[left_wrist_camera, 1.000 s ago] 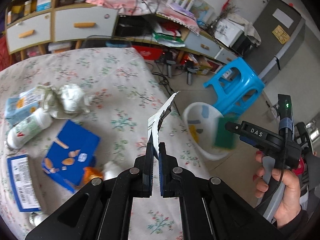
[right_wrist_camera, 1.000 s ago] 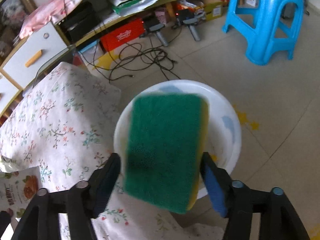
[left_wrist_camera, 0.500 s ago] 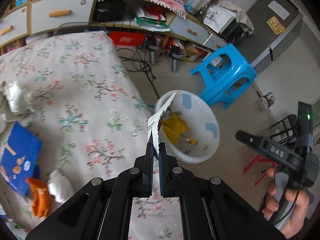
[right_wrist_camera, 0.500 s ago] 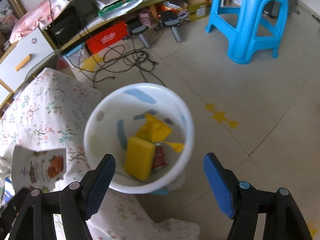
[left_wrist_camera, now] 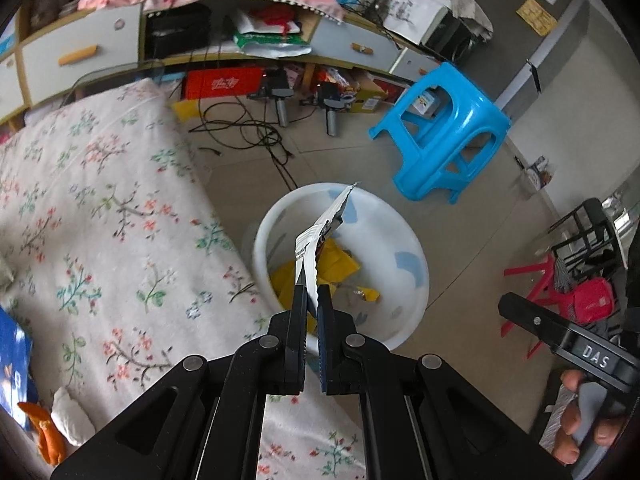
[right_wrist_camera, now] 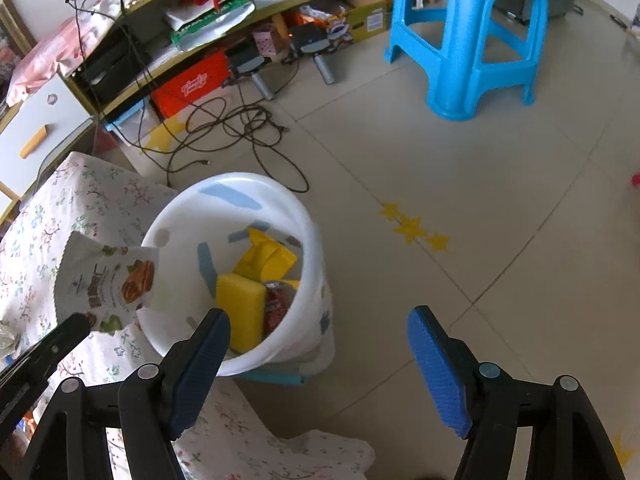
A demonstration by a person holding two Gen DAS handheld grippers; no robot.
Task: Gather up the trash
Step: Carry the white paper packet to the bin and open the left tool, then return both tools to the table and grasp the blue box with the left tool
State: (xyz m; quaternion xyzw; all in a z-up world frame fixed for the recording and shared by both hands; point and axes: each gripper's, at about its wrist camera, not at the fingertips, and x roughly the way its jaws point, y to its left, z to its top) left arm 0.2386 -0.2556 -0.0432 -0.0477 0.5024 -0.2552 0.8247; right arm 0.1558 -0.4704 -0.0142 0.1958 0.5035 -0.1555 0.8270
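My left gripper is shut on a flat white snack wrapper and holds it over the white bin on the floor beside the table. The wrapper also shows in the right wrist view, at the bin's left rim. My right gripper is open and empty, above the floor just right of the bin. Inside the bin lie a yellow sponge, yellow packaging and a red wrapper.
The table with a floral cloth holds a blue packet, an orange scrap and a white wad at its near left. A blue stool and loose cables are on the floor beyond the bin.
My right gripper opened and dropped the green and yellow sponge into the bin, then drew back to the right. My left gripper carried the wrapper from over the table to over the bin.
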